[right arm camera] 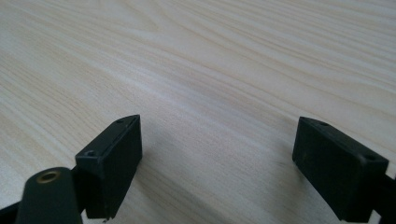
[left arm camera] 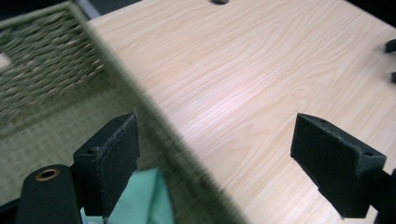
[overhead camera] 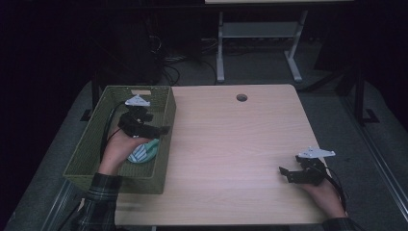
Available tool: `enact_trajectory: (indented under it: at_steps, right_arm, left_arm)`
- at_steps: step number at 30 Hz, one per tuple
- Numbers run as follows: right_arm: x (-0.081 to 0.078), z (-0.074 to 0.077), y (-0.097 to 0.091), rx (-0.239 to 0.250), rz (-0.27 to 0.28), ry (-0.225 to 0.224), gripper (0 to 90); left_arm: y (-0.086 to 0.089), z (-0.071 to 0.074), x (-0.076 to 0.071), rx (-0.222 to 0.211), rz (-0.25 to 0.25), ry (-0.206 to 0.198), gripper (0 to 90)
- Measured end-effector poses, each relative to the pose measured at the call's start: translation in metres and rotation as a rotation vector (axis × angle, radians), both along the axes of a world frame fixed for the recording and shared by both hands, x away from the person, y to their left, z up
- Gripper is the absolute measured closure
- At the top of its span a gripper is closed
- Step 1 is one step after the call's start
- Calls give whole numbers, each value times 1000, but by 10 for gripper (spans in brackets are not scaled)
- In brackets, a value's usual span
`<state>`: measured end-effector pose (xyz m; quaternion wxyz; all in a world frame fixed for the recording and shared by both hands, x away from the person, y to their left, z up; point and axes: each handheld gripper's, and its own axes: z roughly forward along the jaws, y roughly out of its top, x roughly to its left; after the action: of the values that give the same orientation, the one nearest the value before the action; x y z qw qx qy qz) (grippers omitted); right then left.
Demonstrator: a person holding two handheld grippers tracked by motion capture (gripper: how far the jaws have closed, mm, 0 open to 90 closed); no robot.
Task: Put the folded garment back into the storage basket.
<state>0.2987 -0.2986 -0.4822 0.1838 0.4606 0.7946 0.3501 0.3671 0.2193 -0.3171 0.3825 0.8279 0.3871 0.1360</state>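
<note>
The basket (overhead camera: 91, 144) is olive green with a woven weave, and the cloth (overhead camera: 144, 152) inside it is mint green with pale stripes. The table (overhead camera: 231, 144) is light wood with fine grain. Both grippers are black, the left gripper (overhead camera: 161, 129) and the right gripper (overhead camera: 285, 173), each topped by a grey plate; the sleeve (overhead camera: 101, 192) is dark plaid.

Cloth (overhead camera: 144, 152) in basket (overhead camera: 86, 144) on table's (overhead camera: 231, 144) left.

Both grippers open, nothing between the fingers.

Left gripper (overhead camera: 159, 129) is held raised in the left hand (overhead camera: 118, 147), forearm in a plaid sleeve (overhead camera: 98, 199) coming in from the lower left; its fingers (left arm camera: 109, 161) stand wide apart, pointing rightward. Right gripper (overhead camera: 285, 173) sits low at the right in the right hand (overhead camera: 325, 192), fingers (right arm camera: 112, 161) spread wide, pointing left.
</note>
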Motion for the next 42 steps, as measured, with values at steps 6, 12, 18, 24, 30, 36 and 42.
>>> enact_trajectory:
  at_steps: [6, 12, 18, 24, 30, 36, 42]
  right_arm:
    - [0, 0, 0, 1, 0, 0, 154]
    - [0, 0, 0, 0, 0, 0, 154]
    - [0, 0, 0, 0, 0, 0, 154]
    - [0, 0, 0, 1, 0, 0, 154]
    - [0, 0, 0, 1, 0, 0, 154]
    - [0, 0, 0, 0, 0, 0, 154]
    - [0, 0, 0, 1, 0, 1, 154]
  left_arm:
    - [-25, 1, -2, -22, -36, -16, 147]
    - [-51, -1, -5, -28, -73, -19, 148]
    - [-76, -10, -8, -26, -109, -22, 148]
    - [-93, -23, -10, -19, -137, -23, 148]
    - [-110, -37, -14, -9, -169, -22, 147]
    - [-123, -54, -18, 2, -181, -28, 147]
    - [-132, -77, -19, 28, -198, -14, 148]
